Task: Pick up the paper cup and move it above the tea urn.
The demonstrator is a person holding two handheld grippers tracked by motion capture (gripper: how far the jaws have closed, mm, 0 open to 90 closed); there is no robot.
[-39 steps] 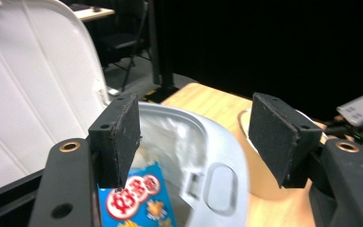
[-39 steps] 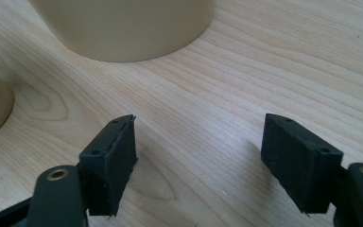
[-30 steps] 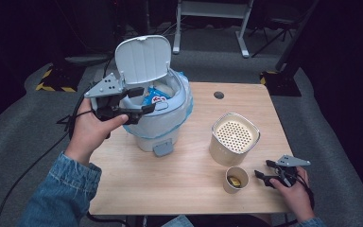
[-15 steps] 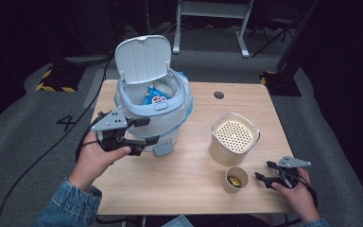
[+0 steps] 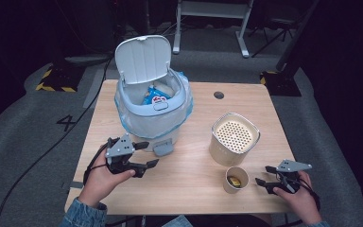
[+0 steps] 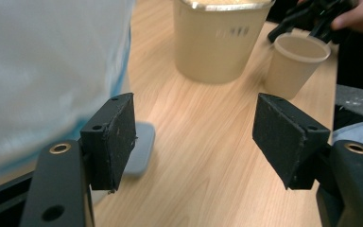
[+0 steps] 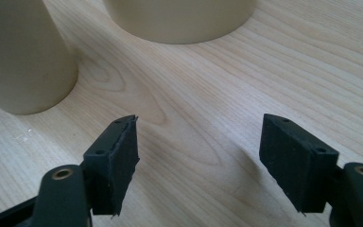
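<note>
Two hand-held grippers low over a pale wooden table, both with nothing between their jaws.

In the high view the left gripper [image 5: 147, 154] sits at lower left of the frame, just beside the grey foot pedal [image 5: 163, 149] of the white lidded bin lined with a pale blue bag [image 5: 153, 111]; its jaws stand wide apart and hold nothing. The right gripper [image 5: 263, 175] lies at lower right, pointing toward the small tan paper cup [image 5: 236, 179] just beside it. Its jaws have just been closing, yet the right gripper view shows them apart, with only bare wooden table [image 7: 227, 94] between the pads. Behind the cup, near the frame's centre right, stands the cream tub with a perforated lid [image 5: 235, 138]. The bin's lid is raised, and a blue wrapper [image 5: 155, 96] lies inside.
</note>
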